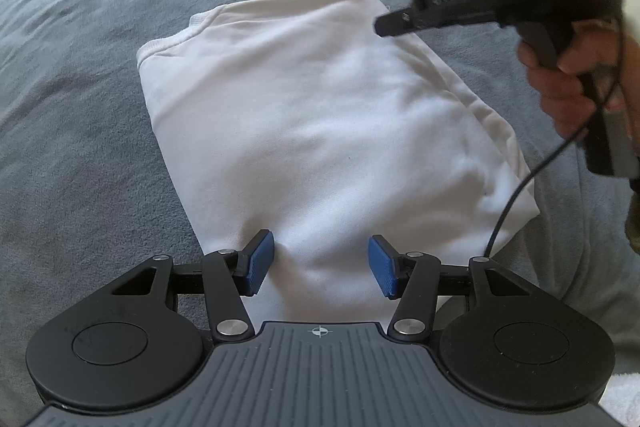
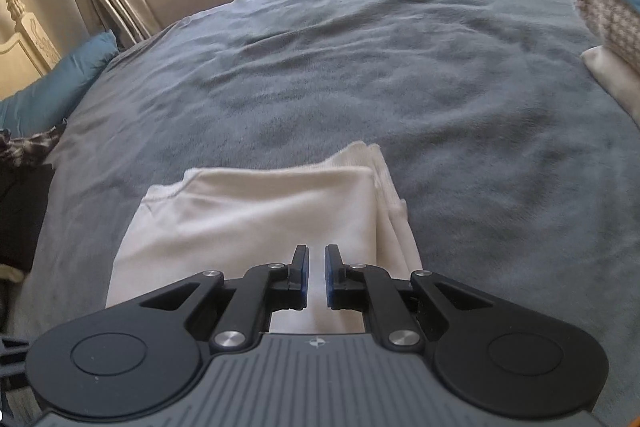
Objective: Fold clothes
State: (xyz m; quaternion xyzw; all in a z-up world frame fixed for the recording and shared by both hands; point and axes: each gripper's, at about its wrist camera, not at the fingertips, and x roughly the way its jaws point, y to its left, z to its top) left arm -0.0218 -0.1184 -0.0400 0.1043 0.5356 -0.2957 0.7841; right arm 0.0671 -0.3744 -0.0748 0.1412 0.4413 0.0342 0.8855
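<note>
The white top (image 1: 320,131) lay folded on the grey bed (image 1: 80,87), so the left gripper (image 1: 321,263) hung wide apart over its near edge, holding nothing, and the right gripper (image 2: 316,277) was nearly closed on nothing.

White garment (image 1: 320,115) on grey blanket (image 1: 80,107); teal pillow (image 2: 52,91).

A bed covered by a rumpled grey-blue fleece blanket (image 2: 360,67) carries everything. A folded white garment (image 1: 320,131) lies flat on it at the near middle, its ribbed edge at the far end. At the far right sits a small stack of folded clothes (image 2: 608,15), checked fabric under blue. On the left, a teal pillow (image 2: 52,87) and what may be a dark checked garment (image 2: 24,147) lie at the edge.
</note>
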